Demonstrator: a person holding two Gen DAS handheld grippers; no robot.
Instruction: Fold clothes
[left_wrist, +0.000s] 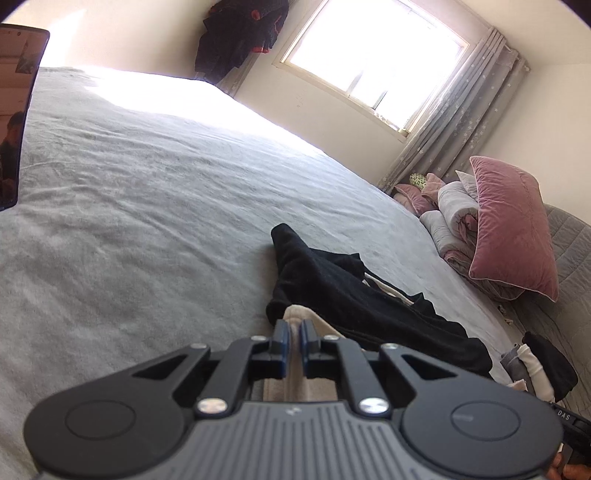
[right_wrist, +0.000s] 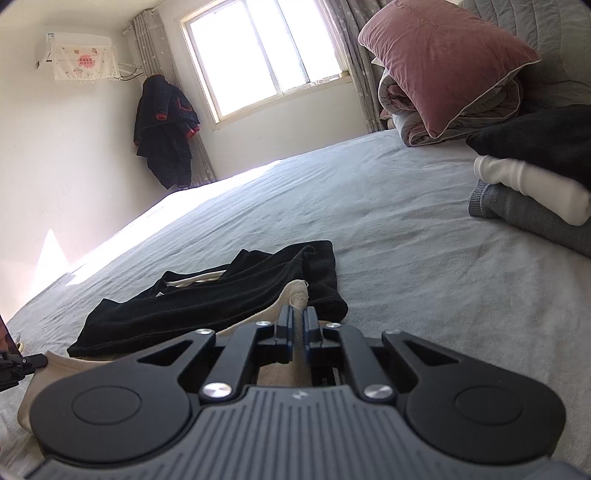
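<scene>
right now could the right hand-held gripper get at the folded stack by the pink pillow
Probably not yet: the right hand-held gripper is shut on the beige garment. The bedsheet toward the folded stack looks free.

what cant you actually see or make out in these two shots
- Garment: its near end, both views, hidden behind each tool's body.
- Left tool and right tool: how much cream cloth they pinch, hidden by the fingers.
- Folded pile: cut by the right view's edge.
- Window: outside blown white.
</scene>
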